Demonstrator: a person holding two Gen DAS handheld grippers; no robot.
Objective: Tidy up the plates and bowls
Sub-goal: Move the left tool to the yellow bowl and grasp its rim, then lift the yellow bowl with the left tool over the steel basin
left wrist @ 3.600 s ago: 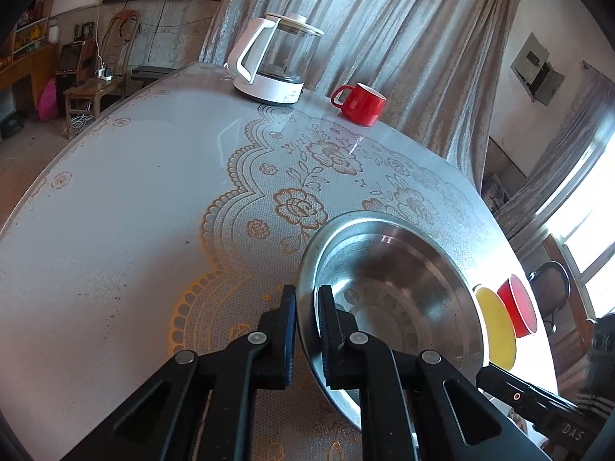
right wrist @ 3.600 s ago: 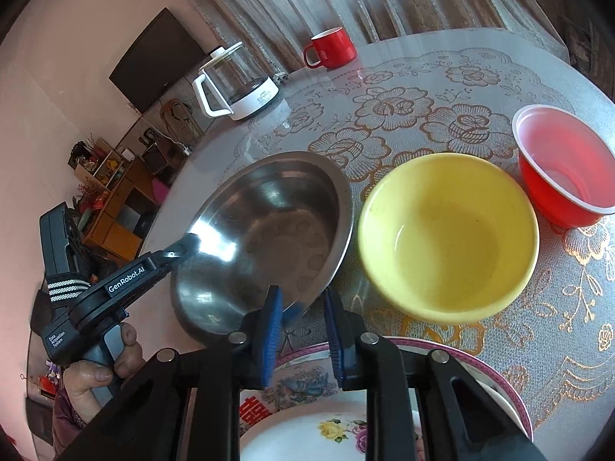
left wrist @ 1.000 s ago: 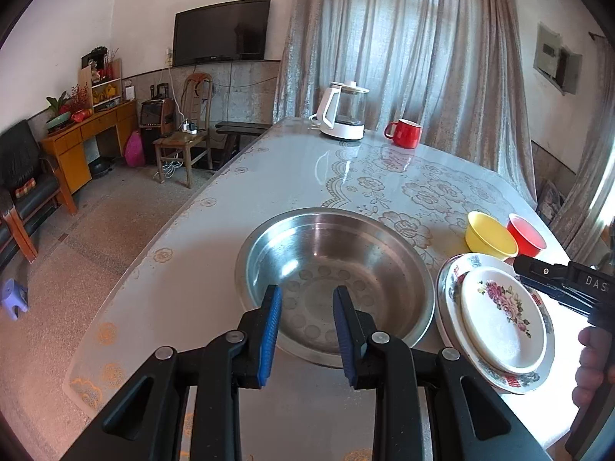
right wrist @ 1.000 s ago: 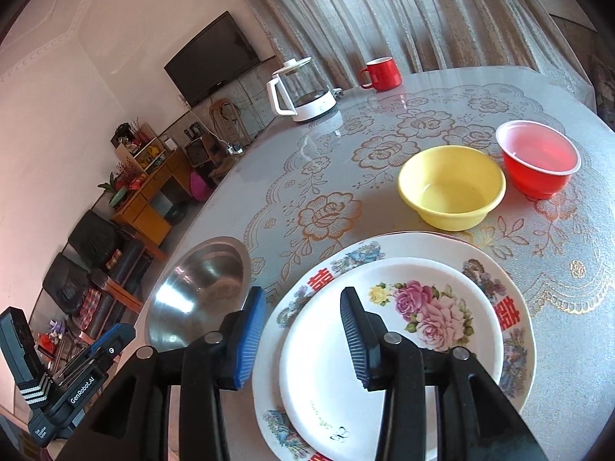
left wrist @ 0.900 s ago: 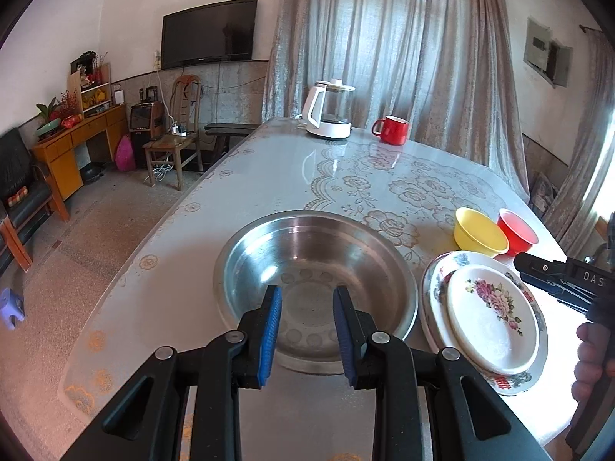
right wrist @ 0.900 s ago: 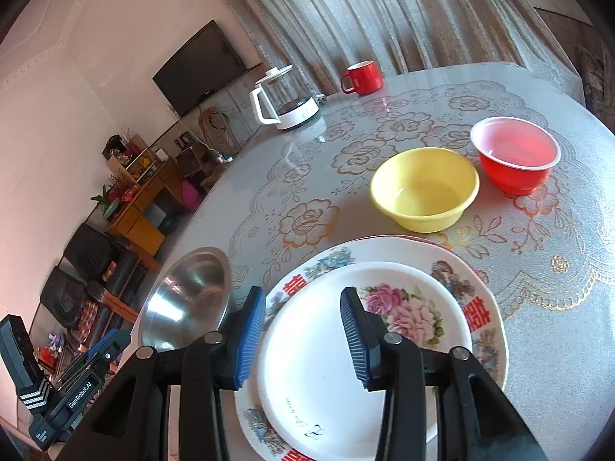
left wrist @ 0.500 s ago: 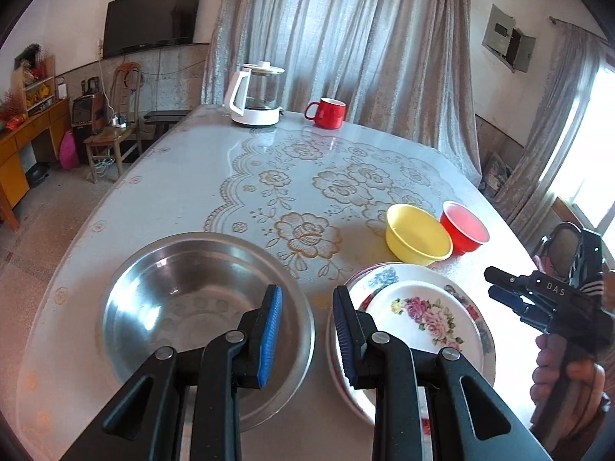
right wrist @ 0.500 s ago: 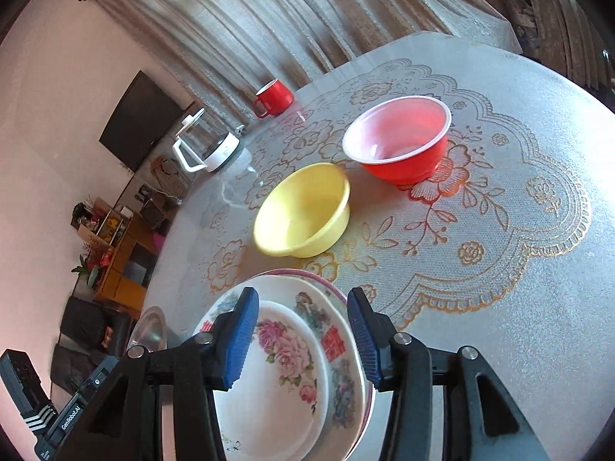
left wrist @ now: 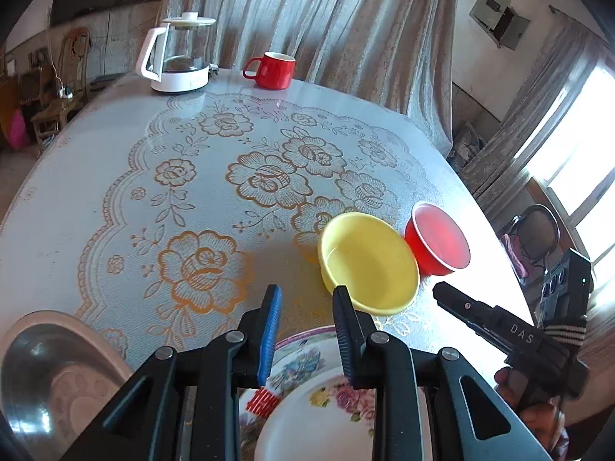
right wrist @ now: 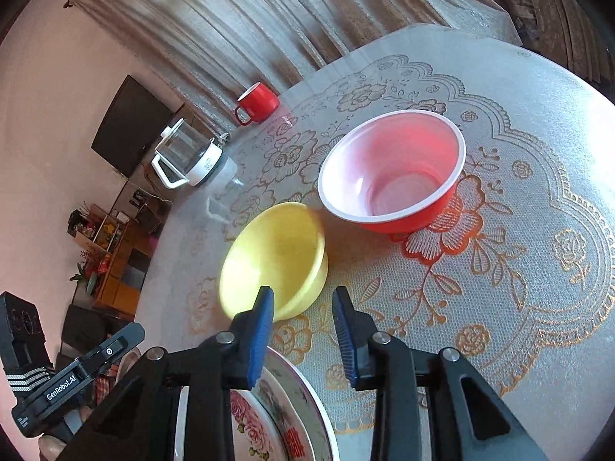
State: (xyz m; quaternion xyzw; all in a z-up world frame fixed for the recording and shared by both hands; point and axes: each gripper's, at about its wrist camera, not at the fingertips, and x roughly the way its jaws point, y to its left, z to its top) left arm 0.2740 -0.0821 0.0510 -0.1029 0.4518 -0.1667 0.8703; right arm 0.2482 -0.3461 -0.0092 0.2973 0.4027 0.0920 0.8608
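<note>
Nearest us, our left gripper (left wrist: 305,301) hangs with its jaws parted and nothing between them over the stacked floral plates (left wrist: 307,403), the steel basin (left wrist: 50,376) low at its left, while our right gripper (right wrist: 301,307), whose jaws have just been closing on nothing, stands narrowly parted above the plates' far rim. Just beyond sits the yellow bowl (right wrist: 275,259), with the red bowl (right wrist: 392,171) close behind it on the lace-covered table (right wrist: 519,230). To nest the bowls well, we judge the right jaws should straddle one rim wall squarely and pinch only once the pads sit deep, lifting clear before moving across; the kettle (left wrist: 178,55) and red mug (left wrist: 273,69) stand well apart at the far edge.
</note>
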